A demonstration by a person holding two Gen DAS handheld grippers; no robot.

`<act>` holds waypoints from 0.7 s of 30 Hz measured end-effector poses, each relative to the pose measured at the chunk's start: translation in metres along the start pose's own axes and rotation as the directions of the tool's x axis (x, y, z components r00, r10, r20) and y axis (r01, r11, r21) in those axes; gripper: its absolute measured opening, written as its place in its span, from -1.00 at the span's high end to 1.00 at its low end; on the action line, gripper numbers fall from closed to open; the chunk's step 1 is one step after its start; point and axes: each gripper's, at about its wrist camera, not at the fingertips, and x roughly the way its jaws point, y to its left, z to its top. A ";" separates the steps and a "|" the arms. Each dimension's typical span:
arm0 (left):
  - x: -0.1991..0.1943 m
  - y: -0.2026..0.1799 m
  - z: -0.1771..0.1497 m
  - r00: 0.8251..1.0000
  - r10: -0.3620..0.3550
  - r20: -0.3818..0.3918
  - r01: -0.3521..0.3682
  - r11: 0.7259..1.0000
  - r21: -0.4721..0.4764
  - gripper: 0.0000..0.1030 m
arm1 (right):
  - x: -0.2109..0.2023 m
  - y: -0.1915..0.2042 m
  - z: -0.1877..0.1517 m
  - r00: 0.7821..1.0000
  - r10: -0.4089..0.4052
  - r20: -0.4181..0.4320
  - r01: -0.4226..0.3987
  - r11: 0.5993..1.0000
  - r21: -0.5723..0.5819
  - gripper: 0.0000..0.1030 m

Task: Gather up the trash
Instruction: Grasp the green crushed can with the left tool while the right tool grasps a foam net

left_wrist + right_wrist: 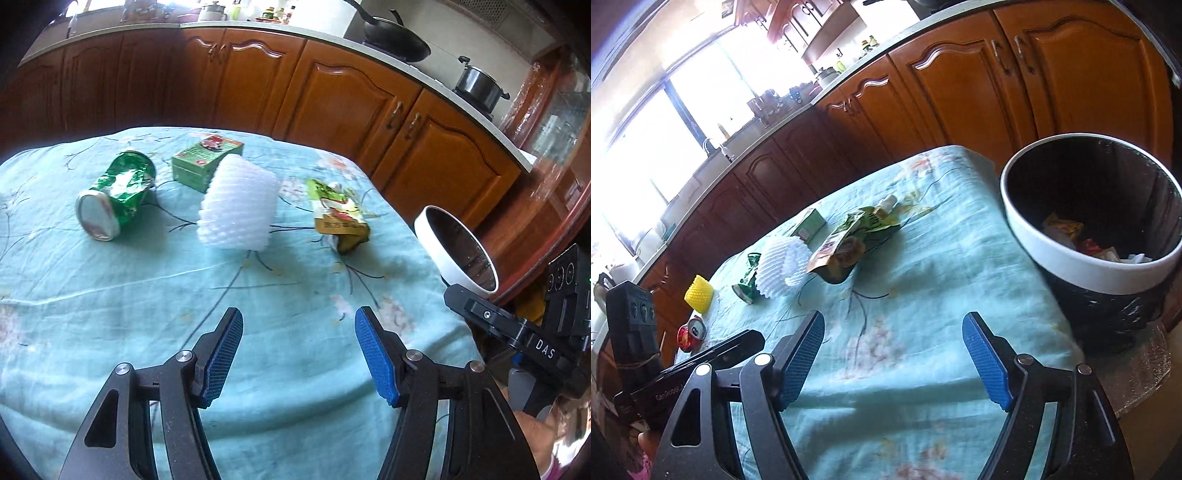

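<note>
On the teal tablecloth (110, 295) lie a crushed green can (114, 195), a green carton (205, 158), a white foam net (238, 203) and a yellow-green snack pouch (340, 216). My left gripper (299, 354) is open and empty, low over the cloth, short of them. My right gripper (894, 358) is open and empty over the cloth. A black bin with a white rim (1097, 236) stands at the table's right edge with wrappers inside; it also shows in the left wrist view (458, 251). In the right wrist view the pouch (849, 243), foam net (783, 266), a yellow foam net (699, 293) and a red can (691, 334) lie ahead and to the left.
Wooden kitchen cabinets (332, 99) and a counter with pots (480, 85) run behind the table. The table edge drops off at the right by the bin. A bright window (665, 129) lights the left.
</note>
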 end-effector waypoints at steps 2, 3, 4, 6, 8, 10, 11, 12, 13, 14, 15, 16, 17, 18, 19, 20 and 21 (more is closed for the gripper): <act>-0.010 0.013 0.001 1.000 0.020 0.010 -0.020 1.000 -0.018 -0.22 | 0.006 0.013 -0.001 1.000 0.018 -0.012 -0.018 1.000 -0.021 -0.54; -0.012 0.017 0.001 1.000 0.028 0.014 -0.027 0.999 -0.025 -0.22 | 0.008 0.018 -0.001 1.000 0.023 -0.016 -0.024 0.999 -0.030 -0.54; -0.016 0.023 0.002 0.999 0.036 0.020 -0.036 0.999 -0.035 -0.22 | 0.011 0.024 -0.001 0.999 0.031 -0.020 -0.032 0.999 -0.039 -0.54; -0.020 0.031 0.005 0.999 0.030 0.016 -0.030 0.999 -0.044 -0.22 | 0.016 0.034 -0.001 0.998 0.047 -0.029 -0.049 0.997 -0.052 -0.54; -0.026 0.041 0.007 0.999 0.047 0.027 -0.045 0.997 -0.060 -0.22 | 0.022 0.046 0.000 0.997 0.061 -0.038 -0.063 0.996 -0.068 -0.54; -0.032 0.049 0.011 0.997 0.066 0.037 -0.063 0.995 -0.073 -0.22 | 0.028 0.055 0.000 0.996 0.074 -0.047 -0.077 0.994 -0.080 -0.54; -0.034 0.052 0.011 0.997 0.072 0.039 -0.069 0.995 -0.077 -0.22 | 0.031 0.059 0.000 0.995 0.080 -0.051 -0.084 0.993 -0.086 -0.54; -0.035 0.056 0.012 0.996 0.079 0.042 -0.075 0.994 -0.084 -0.22 | 0.033 0.062 0.001 0.995 0.086 -0.057 -0.091 0.992 -0.091 -0.54; -0.037 0.061 0.014 0.995 0.085 0.045 -0.080 0.993 -0.092 -0.22 | 0.036 0.065 0.001 0.994 0.092 -0.062 -0.098 0.991 -0.094 -0.54; -0.039 0.065 0.015 0.995 0.090 0.046 -0.085 0.991 -0.099 -0.22 | 0.039 0.068 0.001 0.992 0.100 -0.070 -0.107 0.990 -0.096 -0.54; -0.039 0.069 0.016 0.994 0.096 0.046 -0.091 0.990 -0.104 -0.22 | 0.041 0.072 0.002 0.991 0.107 -0.076 -0.115 0.989 -0.098 -0.54; -0.039 0.072 0.017 0.994 0.101 0.047 -0.096 0.989 -0.111 -0.22 | 0.044 0.075 0.002 0.990 0.114 -0.083 -0.122 0.987 -0.104 -0.54; -0.039 0.076 0.019 0.993 0.105 0.048 -0.099 0.988 -0.119 -0.22 | 0.047 0.079 0.003 0.989 0.118 -0.088 -0.128 0.986 -0.110 -0.54; -0.040 0.081 0.022 0.993 0.110 0.049 -0.103 0.986 -0.132 -0.21 | 0.049 0.082 0.003 0.988 0.122 -0.091 -0.132 0.985 -0.114 -0.54; -0.040 0.085 0.025 0.992 0.113 0.050 -0.104 0.984 -0.144 -0.21 | 0.052 0.084 0.003 0.988 0.126 -0.094 -0.137 0.984 -0.115 -0.54; -0.040 0.089 0.028 0.992 0.112 0.052 -0.103 0.982 -0.156 -0.21 | 0.054 0.086 0.004 0.986 0.133 -0.098 -0.144 0.983 -0.116 -0.54; -0.040 0.092 0.030 0.992 0.113 0.054 -0.103 0.981 -0.163 -0.21 | 0.056 0.089 0.005 0.985 0.139 -0.101 -0.150 0.982 -0.115 -0.54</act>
